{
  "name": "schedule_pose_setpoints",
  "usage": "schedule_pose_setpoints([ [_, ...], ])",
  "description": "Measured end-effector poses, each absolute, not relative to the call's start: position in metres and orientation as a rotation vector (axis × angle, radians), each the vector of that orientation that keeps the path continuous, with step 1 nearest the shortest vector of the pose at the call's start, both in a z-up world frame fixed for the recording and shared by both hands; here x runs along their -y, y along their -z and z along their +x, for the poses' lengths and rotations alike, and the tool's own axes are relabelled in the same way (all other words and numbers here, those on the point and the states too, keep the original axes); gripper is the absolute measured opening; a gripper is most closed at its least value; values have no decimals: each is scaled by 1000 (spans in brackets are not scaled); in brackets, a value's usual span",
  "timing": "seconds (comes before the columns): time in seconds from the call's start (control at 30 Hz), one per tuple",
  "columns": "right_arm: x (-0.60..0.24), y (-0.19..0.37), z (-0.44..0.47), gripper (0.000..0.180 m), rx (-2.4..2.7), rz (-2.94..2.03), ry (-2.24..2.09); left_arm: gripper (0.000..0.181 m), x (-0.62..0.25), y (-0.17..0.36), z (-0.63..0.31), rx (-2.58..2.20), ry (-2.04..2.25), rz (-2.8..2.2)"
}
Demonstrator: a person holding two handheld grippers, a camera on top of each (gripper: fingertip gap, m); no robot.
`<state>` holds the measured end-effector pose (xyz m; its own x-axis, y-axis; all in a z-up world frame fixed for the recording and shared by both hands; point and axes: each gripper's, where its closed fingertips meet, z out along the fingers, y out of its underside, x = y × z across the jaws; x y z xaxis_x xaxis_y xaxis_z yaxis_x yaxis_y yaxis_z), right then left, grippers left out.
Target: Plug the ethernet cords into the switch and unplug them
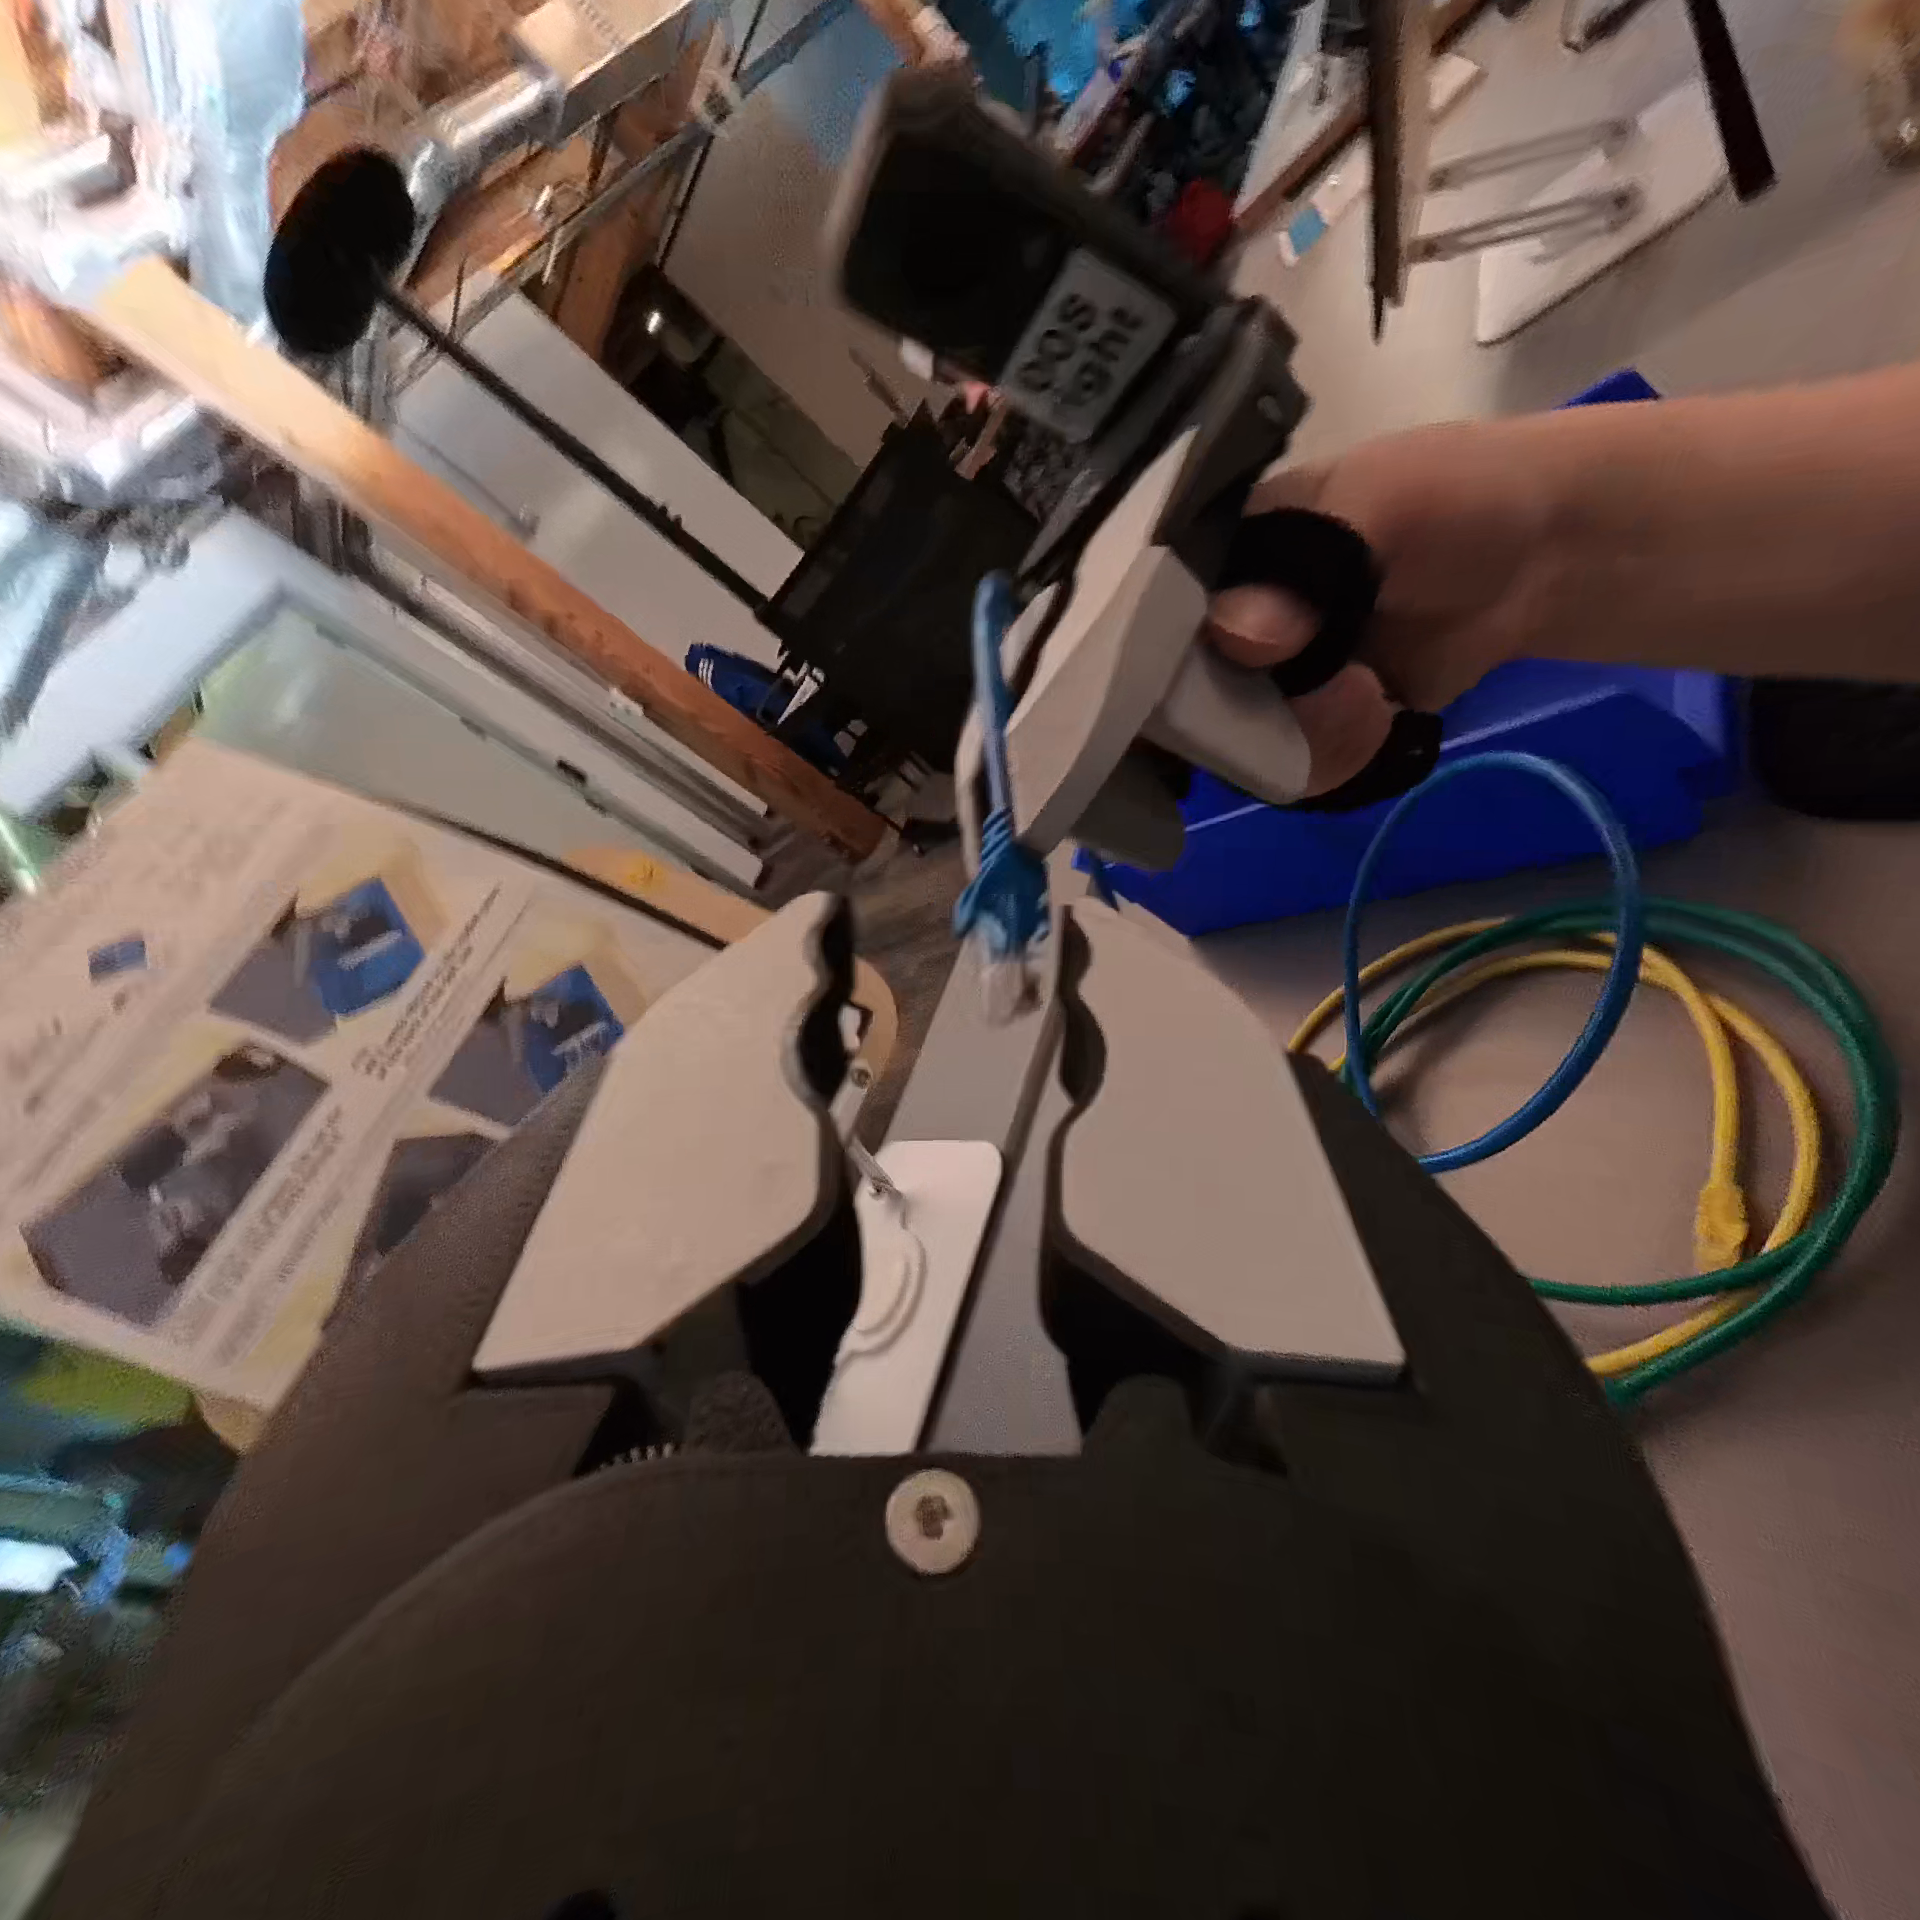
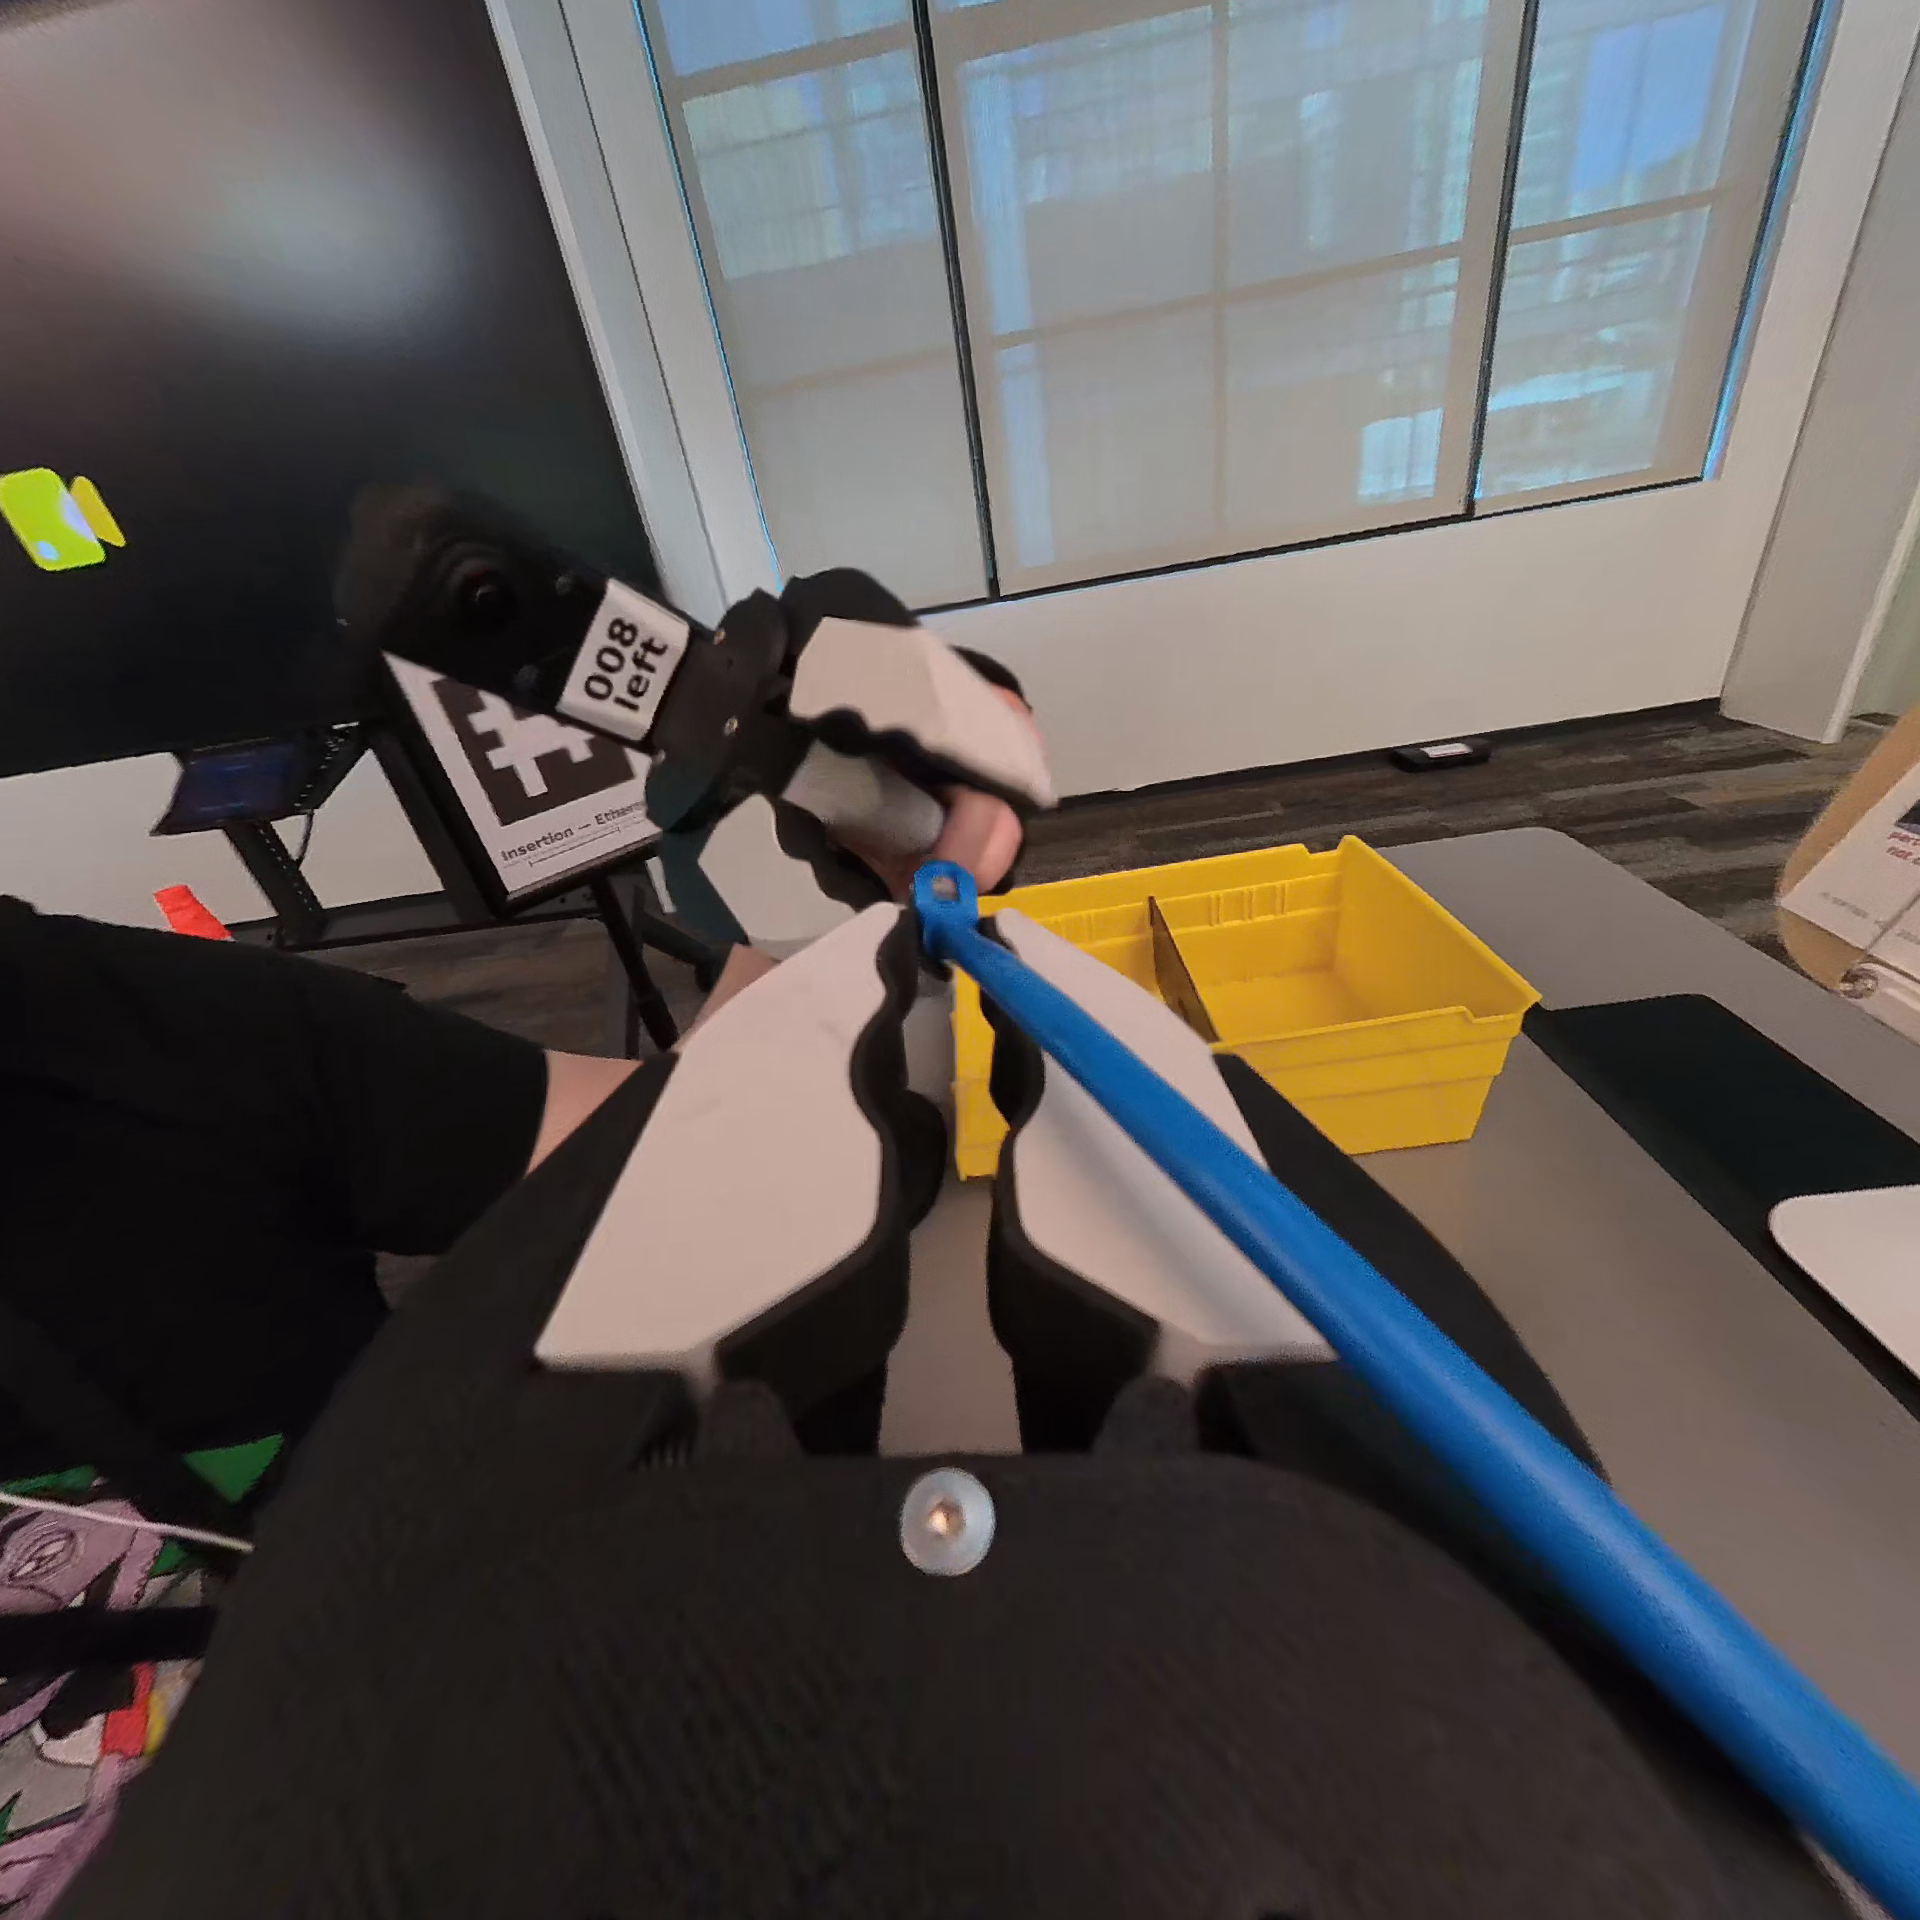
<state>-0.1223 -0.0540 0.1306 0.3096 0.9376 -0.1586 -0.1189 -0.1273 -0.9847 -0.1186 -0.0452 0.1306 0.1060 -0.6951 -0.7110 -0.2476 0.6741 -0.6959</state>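
Between the left gripper's (image 1: 951, 997) fingers clamping the grey switch (image 1: 971, 1143), the right gripper (image 2: 951, 961) pinches the blue cord (image 1: 1003, 904); square its plug (image 1: 1006, 982) before pushing.

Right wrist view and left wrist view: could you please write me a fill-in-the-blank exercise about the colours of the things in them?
1. The ethernet cord clamped in the right gripper is ___.
2. The outer coil lying with the yellow cable is ___.
3. In the right wrist view, the bin on the table is ___.

Missing words: blue; green; yellow
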Motion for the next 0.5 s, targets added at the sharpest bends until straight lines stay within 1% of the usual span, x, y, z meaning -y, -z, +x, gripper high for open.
schedule_pose_setpoints([
  [0.07, 51, -135, -111, 11, 798, -1369, -1081, 56, 30, -129, -125, -1399, 476, -1013],
  [0.13, 53, -143, -99, 11, 789, -1348, -1071, 66, 6, -118, -131, -1272, 515, -1241],
  [0.2, 56, -152, -88, 11, 771, -1317, -1054, 64, -21, -90, -139, -1107, 474, -1449],
  [0.3, 63, -163, -78, 11, 770, -1277, -1040, 60, -39, -20, -149, -917, 449, -1654],
  [0.37, 68, -169, -76, 11, 768, -1247, -1043, 63, -47, 24, -153, -827, 397, -1758],
  [0.5, 79, -174, -80, 11, 794, -1225, -1057, 66, -75, 77, -177, -782, 28, -1822],
])
